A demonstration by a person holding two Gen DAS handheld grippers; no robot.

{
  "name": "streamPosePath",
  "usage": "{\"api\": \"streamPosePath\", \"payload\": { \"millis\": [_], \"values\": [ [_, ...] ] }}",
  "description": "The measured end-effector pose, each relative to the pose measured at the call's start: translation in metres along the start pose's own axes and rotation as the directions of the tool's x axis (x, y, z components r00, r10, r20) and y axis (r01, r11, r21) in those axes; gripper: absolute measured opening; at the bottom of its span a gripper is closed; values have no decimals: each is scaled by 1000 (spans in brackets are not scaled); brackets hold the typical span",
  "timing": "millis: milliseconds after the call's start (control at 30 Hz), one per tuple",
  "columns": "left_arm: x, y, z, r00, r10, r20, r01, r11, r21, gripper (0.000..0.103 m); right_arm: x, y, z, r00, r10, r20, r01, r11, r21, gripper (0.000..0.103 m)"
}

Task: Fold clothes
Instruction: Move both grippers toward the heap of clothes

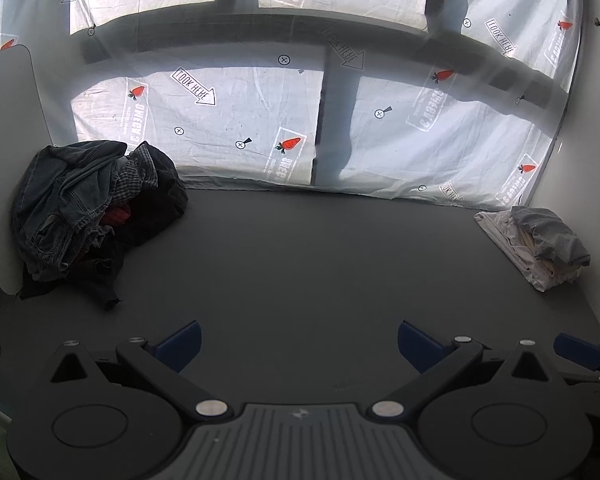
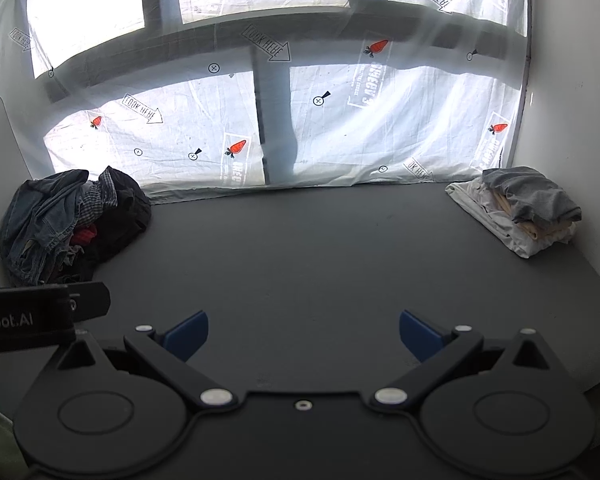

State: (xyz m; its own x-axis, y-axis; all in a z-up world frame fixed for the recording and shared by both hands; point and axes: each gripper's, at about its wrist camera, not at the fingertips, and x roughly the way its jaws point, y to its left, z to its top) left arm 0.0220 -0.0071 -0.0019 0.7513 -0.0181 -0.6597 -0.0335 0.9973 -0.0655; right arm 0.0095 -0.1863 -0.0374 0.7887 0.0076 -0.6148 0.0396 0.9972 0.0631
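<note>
A heap of unfolded dark clothes (image 1: 96,208), with denim, a checked shirt and something red, lies at the table's far left; it also shows in the right wrist view (image 2: 72,224). A small stack of folded clothes (image 1: 540,244), grey on top of white and cream, sits at the far right, also in the right wrist view (image 2: 520,212). My left gripper (image 1: 298,344) is open and empty above the near table. My right gripper (image 2: 304,336) is open and empty beside it; one of its blue fingertips (image 1: 580,350) shows in the left wrist view.
The dark grey table (image 1: 320,260) spans both views. A white printed sheet (image 1: 240,120) hangs along the back. A white wall (image 1: 588,140) stands at the right, a pale panel (image 1: 8,128) at the left. The left gripper's body (image 2: 32,316) shows in the right wrist view.
</note>
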Motion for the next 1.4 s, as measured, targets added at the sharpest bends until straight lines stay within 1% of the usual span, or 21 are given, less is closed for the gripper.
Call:
{"api": "streamPosePath", "payload": {
  "millis": [167,267,333,400,500,600,667,733,833,933,967,1067,1200,1267,1300,1333,1367,1400],
  "values": [
    [17,-7,8,1000,-12,1,12,998,-54,103,14,-15,10,1000,-1,20,1,1000,15,103],
    [27,-19,16,999,29,26,-28,998,-47,103,29,-31,21,1000,16,24,-17,999,34,103],
    [37,-29,23,997,56,47,-53,997,-62,103,42,-43,29,999,31,30,-32,999,41,103],
    [50,-34,30,997,55,53,-50,994,-94,103,58,-54,39,998,44,42,-46,998,53,103],
    [67,-39,45,996,66,64,-56,988,-143,103,86,-76,57,996,73,46,-77,991,107,103],
    [90,-46,65,988,139,68,-124,975,-186,103,115,-95,73,994,101,33,-105,982,158,103],
    [107,-48,77,982,173,69,-157,968,-195,103,135,-102,83,990,134,45,-140,976,165,103],
    [121,-44,85,975,214,58,-195,953,-230,103,152,-103,91,984,169,50,-175,970,168,103],
    [139,-26,93,973,230,35,-211,935,-287,103,179,-96,102,968,250,36,-252,950,182,103],
    [155,2,98,964,268,-1,-250,901,-355,103,204,-77,107,951,309,31,-309,930,198,103],
    [159,13,99,963,271,-5,-253,890,-380,103,212,-67,109,942,334,23,-331,922,200,103],
    [171,56,101,964,267,-17,-245,853,-461,103,231,-35,115,919,394,-1,-386,900,203,103],
    [190,128,103,972,234,-34,-214,806,-553,103,250,24,122,887,460,23,-455,868,196,103],
    [202,170,107,971,234,-46,-213,767,-606,103,260,56,128,884,467,27,-461,862,211,103],
    [206,190,108,969,241,-45,-214,742,-636,103,266,75,132,882,471,25,-464,857,225,103],
    [211,210,110,968,249,-45,-215,716,-665,103,276,95,136,873,487,13,-475,846,242,103],
    [218,237,111,963,265,-44,-219,680,-700,103,285,113,140,865,502,1,-485,836,255,103],
    [222,256,115,960,278,-36,-218,659,-720,103,293,129,142,860,511,-7,-492,832,258,102]
  ]
}}
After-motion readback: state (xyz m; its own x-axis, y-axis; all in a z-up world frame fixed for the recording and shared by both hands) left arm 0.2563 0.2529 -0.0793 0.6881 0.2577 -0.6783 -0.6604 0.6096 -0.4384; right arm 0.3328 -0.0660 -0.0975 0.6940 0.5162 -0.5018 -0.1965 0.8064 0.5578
